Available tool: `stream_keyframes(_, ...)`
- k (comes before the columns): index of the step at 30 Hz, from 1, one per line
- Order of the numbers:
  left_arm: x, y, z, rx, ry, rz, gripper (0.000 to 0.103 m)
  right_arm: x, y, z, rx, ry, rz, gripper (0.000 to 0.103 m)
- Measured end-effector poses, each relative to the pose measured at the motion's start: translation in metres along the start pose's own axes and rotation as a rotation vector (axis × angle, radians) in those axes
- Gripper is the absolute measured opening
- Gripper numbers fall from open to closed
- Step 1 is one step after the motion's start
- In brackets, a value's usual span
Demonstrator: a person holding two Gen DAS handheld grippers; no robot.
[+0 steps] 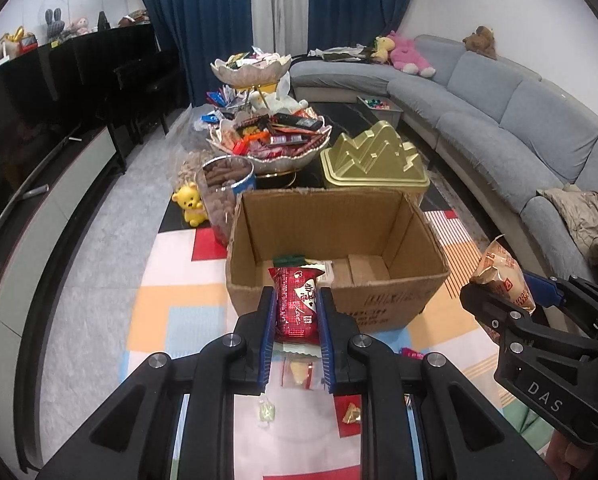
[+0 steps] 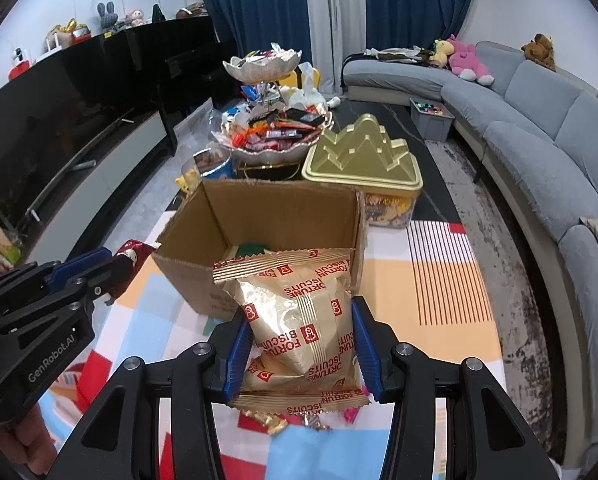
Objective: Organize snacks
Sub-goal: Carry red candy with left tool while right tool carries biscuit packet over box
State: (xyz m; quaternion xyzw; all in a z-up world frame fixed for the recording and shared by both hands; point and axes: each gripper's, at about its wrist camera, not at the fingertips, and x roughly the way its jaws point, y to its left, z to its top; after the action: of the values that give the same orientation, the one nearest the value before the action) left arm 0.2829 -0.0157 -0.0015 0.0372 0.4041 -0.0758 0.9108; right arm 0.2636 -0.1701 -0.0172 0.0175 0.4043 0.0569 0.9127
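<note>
Stock in my grip: left gripper [image 1: 297,312] clamps red packet [image 1: 297,304]; right gripper [image 2: 299,344] clamps biscuit bag [image 2: 299,320]. Box [image 1: 339,216] at twelve o'clock, few items inside; loose sweets [image 1: 266,411] remain below.

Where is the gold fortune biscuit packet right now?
In the right wrist view the fortune biscuit packet sits clamped in the right gripper, held above the patterned mat just in front of the open cardboard box.

Grey sofa [image 1: 499,112]; blue curtains [image 1: 203,12]
</note>
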Motion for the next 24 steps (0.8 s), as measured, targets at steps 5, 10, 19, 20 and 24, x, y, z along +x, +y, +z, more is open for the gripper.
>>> stream_keyframes(5, 0.006, 0.0, 0.013, 0.009, -0.011, -0.001, 0.021, 0.003, -0.001, 0.012, 0.004, -0.013, 0.0, 0.048)
stream_keyframes(10, 0.015, 0.0, 0.024, 0.014, -0.016, -0.003, 0.021, 0.01, 0.0, 0.024, 0.004, -0.02, 0.0, 0.048)
stream_keyframes(19, 0.039, 0.003, 0.039, 0.015, -0.004, -0.012, 0.021, 0.026, -0.004, 0.043, 0.01, -0.019, -0.001, 0.048)
stream_keyframes(20, 0.041, 0.003, 0.04, 0.014, -0.003, -0.012, 0.021, 0.028, -0.004, 0.045, 0.01, -0.018, -0.002, 0.048)
stream_keyframes(24, 0.052, 0.003, 0.046, 0.017, 0.003, -0.014, 0.021, 0.037, -0.006, 0.051, 0.008, -0.012, -0.001, 0.048)
